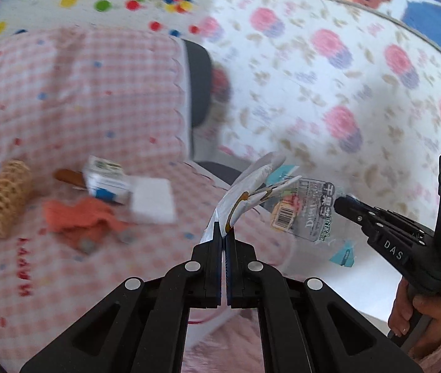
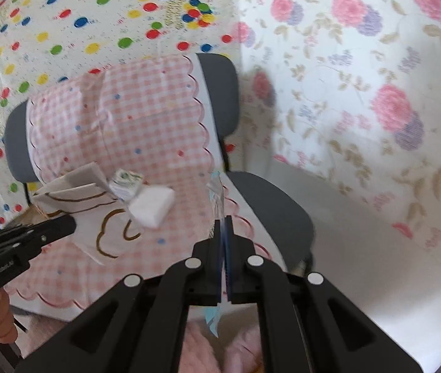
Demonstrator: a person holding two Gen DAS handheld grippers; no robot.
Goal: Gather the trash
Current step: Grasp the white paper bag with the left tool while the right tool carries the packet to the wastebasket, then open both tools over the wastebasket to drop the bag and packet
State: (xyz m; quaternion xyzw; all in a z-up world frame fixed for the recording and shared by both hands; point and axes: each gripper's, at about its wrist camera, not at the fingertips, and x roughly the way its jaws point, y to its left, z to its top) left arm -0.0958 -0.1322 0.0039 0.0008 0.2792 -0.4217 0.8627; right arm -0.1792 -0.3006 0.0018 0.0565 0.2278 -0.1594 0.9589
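In the left wrist view my left gripper [image 1: 225, 229] is shut on a white paper wrapper [image 1: 251, 183] with brown line drawings, which sticks up from the jaws. To its right, my right gripper [image 1: 341, 203] is shut on a clear plastic wrapper [image 1: 301, 214] with a barcode and printed text. The right wrist view shows the right gripper [image 2: 224, 222] pinching that clear wrapper [image 2: 217, 194] edge-on. At its left is the left gripper [image 2: 70, 222] with the white wrapper [image 2: 102, 227]. A small carton [image 1: 105, 180] and a white block [image 1: 153, 200] lie on the chair seat.
A grey chair [image 2: 276, 208] wears a pink gingham cover [image 2: 121, 118]. On the seat also lie an orange cloth [image 1: 77, 217], a woven basket-like item [image 1: 6, 199] and a brown object [image 1: 68, 176]. Flowered [image 2: 375, 93] and dotted [image 2: 65, 31] sheets hang behind. White floor lies at the right.
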